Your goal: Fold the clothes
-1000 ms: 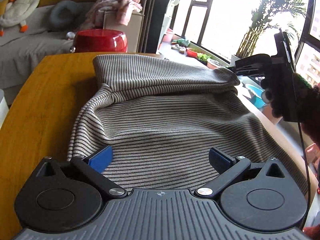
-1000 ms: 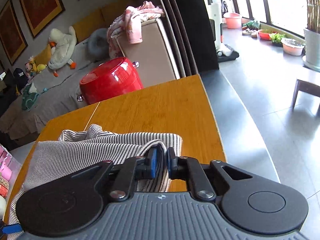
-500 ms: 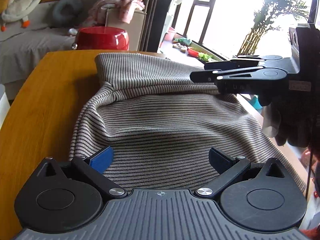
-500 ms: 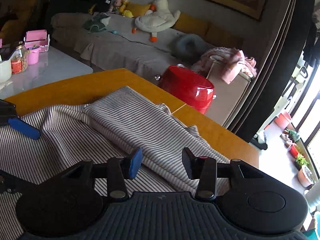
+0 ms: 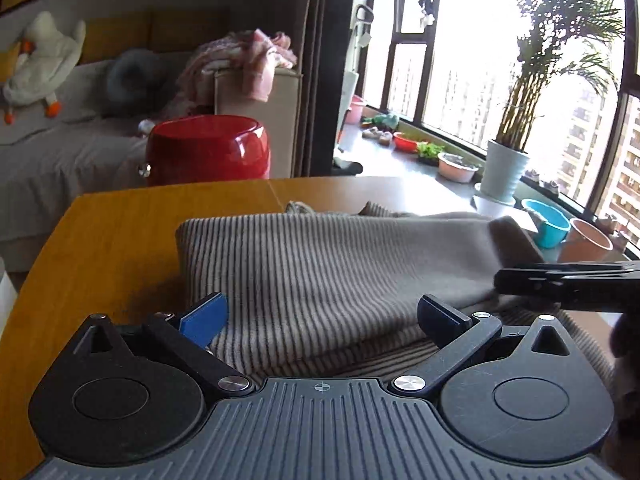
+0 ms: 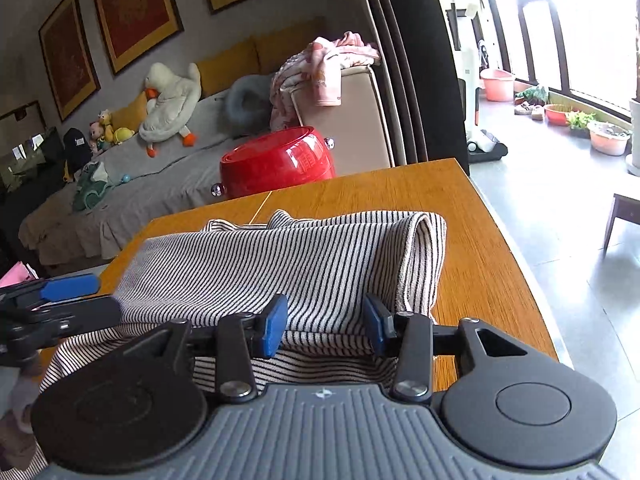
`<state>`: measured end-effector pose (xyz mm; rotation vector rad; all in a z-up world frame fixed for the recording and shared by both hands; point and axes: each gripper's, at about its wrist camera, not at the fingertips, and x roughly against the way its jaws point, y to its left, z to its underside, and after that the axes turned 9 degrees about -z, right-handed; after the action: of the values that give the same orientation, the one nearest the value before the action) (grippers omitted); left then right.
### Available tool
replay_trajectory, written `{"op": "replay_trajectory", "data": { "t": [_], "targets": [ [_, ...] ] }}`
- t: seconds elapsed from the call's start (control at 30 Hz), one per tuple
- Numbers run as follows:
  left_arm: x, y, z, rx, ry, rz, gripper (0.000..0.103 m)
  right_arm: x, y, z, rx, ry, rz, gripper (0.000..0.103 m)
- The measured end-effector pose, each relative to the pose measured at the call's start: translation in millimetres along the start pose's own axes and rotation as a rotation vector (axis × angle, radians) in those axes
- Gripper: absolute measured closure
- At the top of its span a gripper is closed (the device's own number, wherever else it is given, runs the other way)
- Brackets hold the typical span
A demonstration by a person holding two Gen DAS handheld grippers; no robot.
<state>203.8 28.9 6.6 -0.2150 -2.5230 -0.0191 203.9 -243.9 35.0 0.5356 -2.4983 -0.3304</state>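
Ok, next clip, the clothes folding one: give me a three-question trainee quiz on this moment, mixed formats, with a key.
1. True or false: the right gripper is clamped on the striped garment.
2. What does the garment lie on? A) grey sofa B) wooden table C) floor
3. Fill in: beyond the table's far edge stands a glossy ____ stool.

Key:
1. False. Its jaws stand apart with the cloth loose under them; the left gripper is open too.
2. B.
3. Red.
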Motion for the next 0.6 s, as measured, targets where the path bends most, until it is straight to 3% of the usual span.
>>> {"op": "replay_trajectory", "data": {
  "t": [0.13, 0.27, 0.37, 0.6],
  "targets": [
    [0.2, 17.1, 1.0, 0.073, 0.016, 0.057, 0.0, -3.2, 0.1, 0.5, 0.02, 0.014, -0.011, 0.06],
    [5.1, 10.8, 3.0, 0.038, 0.01, 0.02, 0.0, -7.3, -0.8, -2.5, 0.024, 0.031, -0.019, 0.059],
    [6.0, 5.9, 3.9, 0.015, 0.012, -0.006, 0.0, -9.2, 7.0, -0.6, 0.059, 0.041, -0.009, 0.052],
    [13.9, 6.2, 7.5, 0.023, 0.017, -0.044, 0.0, -8.9, 11.9, 2.9, 0.086, 0.039, -0.003, 0.051]
  ]
}}
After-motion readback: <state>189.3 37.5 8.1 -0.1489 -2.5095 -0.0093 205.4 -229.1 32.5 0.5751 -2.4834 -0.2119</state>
